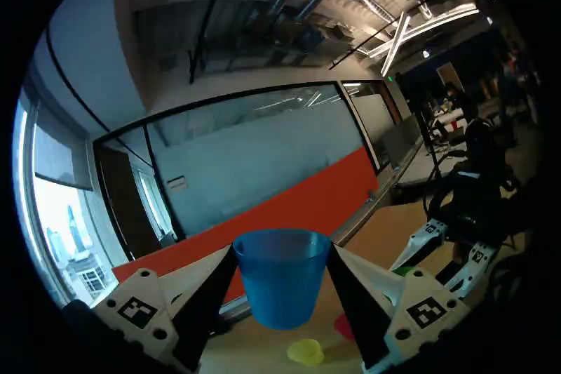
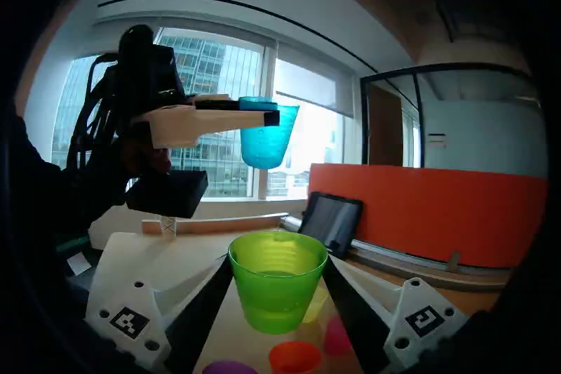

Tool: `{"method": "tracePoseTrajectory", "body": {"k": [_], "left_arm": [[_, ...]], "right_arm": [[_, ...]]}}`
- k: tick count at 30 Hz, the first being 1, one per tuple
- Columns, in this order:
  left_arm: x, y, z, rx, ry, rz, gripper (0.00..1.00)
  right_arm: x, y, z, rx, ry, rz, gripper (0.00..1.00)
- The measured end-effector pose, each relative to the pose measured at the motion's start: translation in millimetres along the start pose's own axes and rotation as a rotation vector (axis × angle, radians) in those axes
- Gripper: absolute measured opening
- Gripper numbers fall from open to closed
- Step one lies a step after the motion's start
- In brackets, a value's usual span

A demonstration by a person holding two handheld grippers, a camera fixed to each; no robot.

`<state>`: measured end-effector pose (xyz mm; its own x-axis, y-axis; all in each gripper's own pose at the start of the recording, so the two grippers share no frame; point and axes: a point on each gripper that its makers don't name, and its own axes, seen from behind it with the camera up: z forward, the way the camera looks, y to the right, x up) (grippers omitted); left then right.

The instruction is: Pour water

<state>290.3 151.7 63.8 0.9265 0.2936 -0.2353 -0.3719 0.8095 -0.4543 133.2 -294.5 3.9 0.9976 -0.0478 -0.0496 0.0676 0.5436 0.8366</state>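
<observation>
In the left gripper view my left gripper [image 1: 281, 283] is shut on a translucent blue cup [image 1: 281, 277], held upright and lifted well above the table. The right gripper [image 1: 449, 251] shows at the right of that view, lower down, with a bit of green between its fingers. In the right gripper view my right gripper [image 2: 278, 293] is shut on a translucent green cup [image 2: 278, 288], upright just above the table, with liquid in its lower part. The blue cup [image 2: 266, 132] hangs high at upper left there, clamped in the left gripper [image 2: 261, 119].
Small cups lie on the wooden table [image 2: 231, 325]: yellow [image 1: 306, 351], pink [image 2: 336, 337], orange [image 2: 295, 357] and purple [image 2: 229, 368]. A dark tablet [image 2: 331, 221] leans near an orange partition [image 2: 449, 212]. Windows are behind, and a sleeve [image 2: 63, 198] holds the left gripper.
</observation>
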Motion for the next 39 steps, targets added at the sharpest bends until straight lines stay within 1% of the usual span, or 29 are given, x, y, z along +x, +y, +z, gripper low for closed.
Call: {"method": "tracePoseTrajectory", "body": {"k": [2,5,8,11,14,17,24,30,39], "left_arm": [[-4.4,-3.7,-0.2,-0.006,-0.014,-0.06,0.88],[-14.7,-6.0,0.0,-0.019,-0.045,-0.148,0.88],[-22.0,-5.3,-0.4,-0.041,-0.072,-0.229,0.88],[-24.8,-3.9,-1.4,-0.062,-0.074,-0.28,0.88],[-29.1,-5.4,-1.7,-0.062,-0.078,-0.287,0.88],[-34.0,-7.2,-2.1,-0.052,-0.088,-0.274,0.88],[-45.9,-2.2,-6.8,-0.066,-0.103,-0.29,0.88],[-67.0,-0.2,-13.1,-0.063,-0.129,-0.297,0.88],[-104.3,11.5,-23.3,-0.079,-0.173,-0.318,0.89]], "right_arm": [[0.0,0.4,-0.1,-0.001,0.001,-0.001,0.91],[0.1,0.8,-0.7,-0.002,0.002,0.001,0.91],[0.5,1.4,-1.5,-0.003,0.002,0.003,0.91],[0.3,1.8,-2.2,-0.005,0.002,0.002,0.91],[0.8,2.3,-2.4,-0.006,0.002,0.002,0.91],[1.6,2.6,-2.4,-0.007,0.002,0.003,0.91],[2.4,5.7,-7.0,-0.017,-0.002,0.003,0.91],[-0.4,19.3,-20.0,-0.05,-0.021,0.001,0.91],[-8.6,45.7,-47.7,-0.11,-0.059,0.009,0.91]]}}
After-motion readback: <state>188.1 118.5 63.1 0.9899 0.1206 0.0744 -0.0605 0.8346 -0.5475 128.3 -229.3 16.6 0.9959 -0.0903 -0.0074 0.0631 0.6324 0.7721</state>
